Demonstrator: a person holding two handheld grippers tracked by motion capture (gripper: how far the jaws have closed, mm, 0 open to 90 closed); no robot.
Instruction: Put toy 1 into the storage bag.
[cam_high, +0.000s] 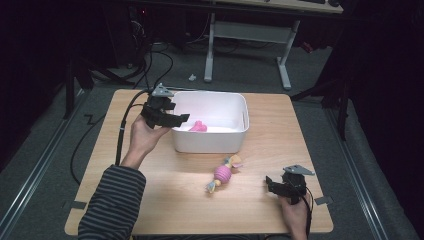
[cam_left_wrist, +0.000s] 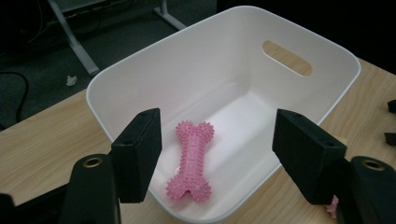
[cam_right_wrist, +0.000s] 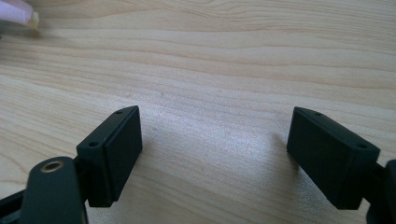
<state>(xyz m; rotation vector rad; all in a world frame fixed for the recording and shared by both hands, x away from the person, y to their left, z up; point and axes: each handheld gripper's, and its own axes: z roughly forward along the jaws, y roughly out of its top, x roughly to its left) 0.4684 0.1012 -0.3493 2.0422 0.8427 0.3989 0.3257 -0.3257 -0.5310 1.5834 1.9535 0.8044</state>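
Your right gripper (cam_high: 273, 184) sits nearest you at the table's (cam_high: 260, 120) near right corner, low over bare wood, jaws wide with nothing between them. Just ahead and to its left lies a rope toy (cam_high: 222, 174) with a pink ball in its middle, flat on the wood and apart from both grippers. Beyond that stands the white bin (cam_high: 235, 142), and a pink bone (cam_left_wrist: 190, 161) lies flat on its floor near the left wall. Your left gripper (cam_high: 181, 119) hangs at the bin's left rim, pointing in over it. Its jaws stand wide apart and hold nothing; the bone lies below them, clear of both pads.
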